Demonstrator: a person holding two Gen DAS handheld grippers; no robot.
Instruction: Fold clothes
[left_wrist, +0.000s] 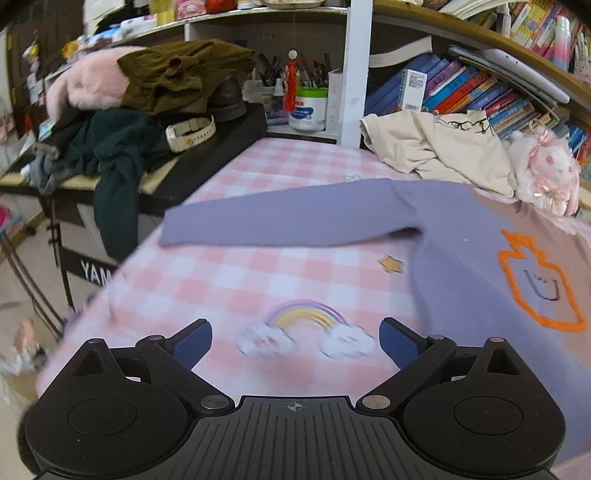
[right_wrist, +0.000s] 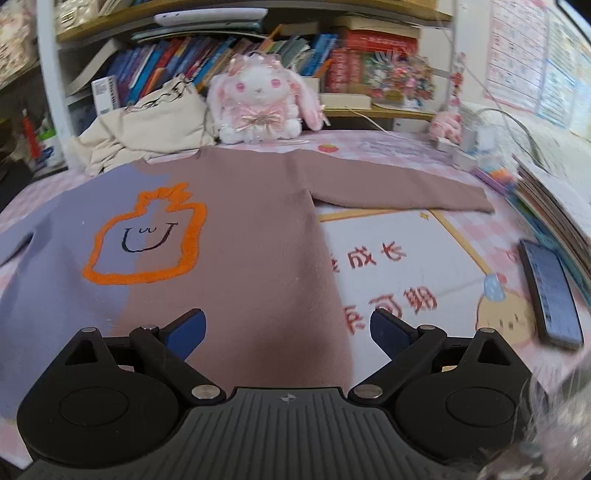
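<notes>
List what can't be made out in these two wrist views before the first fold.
- Sweater hem: both views, hidden behind each gripper's body.
- Purple sleeve cuff: right wrist view, cut off by the left edge.
- Brown sleeve: absent from the left wrist view, beyond its right edge.
- Phone screen: right wrist view, too blurred to read.
- Left gripper and right gripper: open, holding nothing.

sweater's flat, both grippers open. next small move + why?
Probably bring the left gripper forward and left to the purple sleeve's cuff and close on it. The sweater lies spread with both sleeves out, neither gripper holds anything, and the right gripper hovers over the hem, so folding a sleeve inward looks like the first step.
</notes>
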